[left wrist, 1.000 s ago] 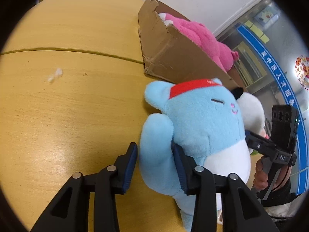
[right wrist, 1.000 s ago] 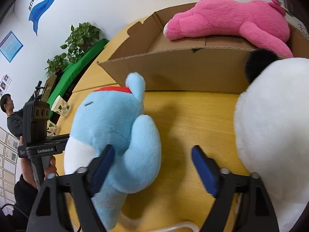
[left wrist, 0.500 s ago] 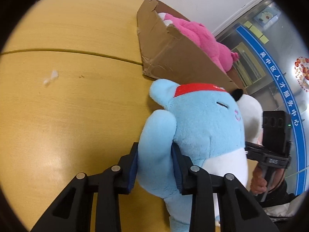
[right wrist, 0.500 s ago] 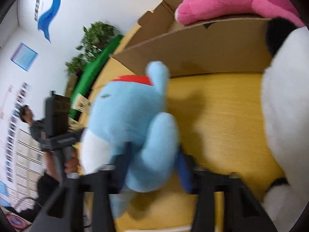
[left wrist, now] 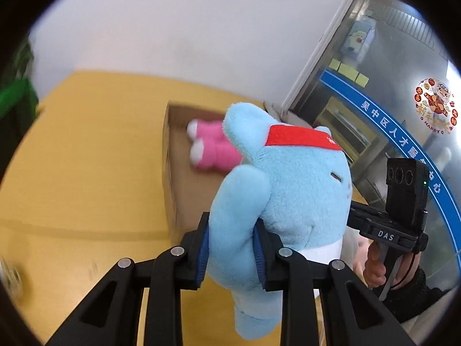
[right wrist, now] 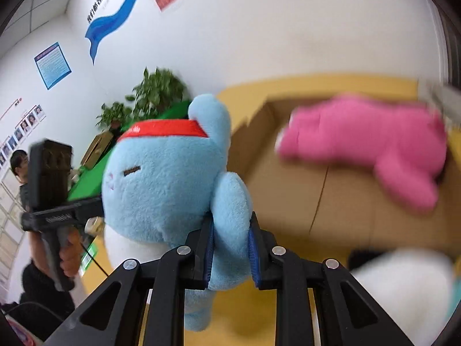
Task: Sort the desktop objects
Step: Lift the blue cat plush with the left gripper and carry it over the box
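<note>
Left gripper (left wrist: 230, 255): blue pads clamped on one arm of the blue plush (left wrist: 285, 190), jaws closing in, plush squeezed narrow between them. Right gripper (right wrist: 230, 255): same hold on the other arm, jaws also closing, fabric pinched thin. The plush hangs between the two tools, clear of the table (left wrist: 72, 178), face toward the left-hand side, red headband (right wrist: 164, 128) up.

Step in hand, as I judge it: carry the plush over the box (left wrist: 173, 173) and set it in. To do it well, move both hands at one pace and keep them level with each other; the arms are soft, so any spreading apart will stretch or slip the hold. Bring the dangling legs over the box wall before lowering, and let go with both tools together.

Beyond: the near box wall stands just past the plush. A pink plush (right wrist: 374, 147) lies along the far side of the box floor; bare cardboard shows on the near side, room enough by the look of it. A white plush (right wrist: 403, 288) sits on the table low on the right, close to the right gripper's path; steer wide of it. Open table to the left of the box. Wall behind.
</note>
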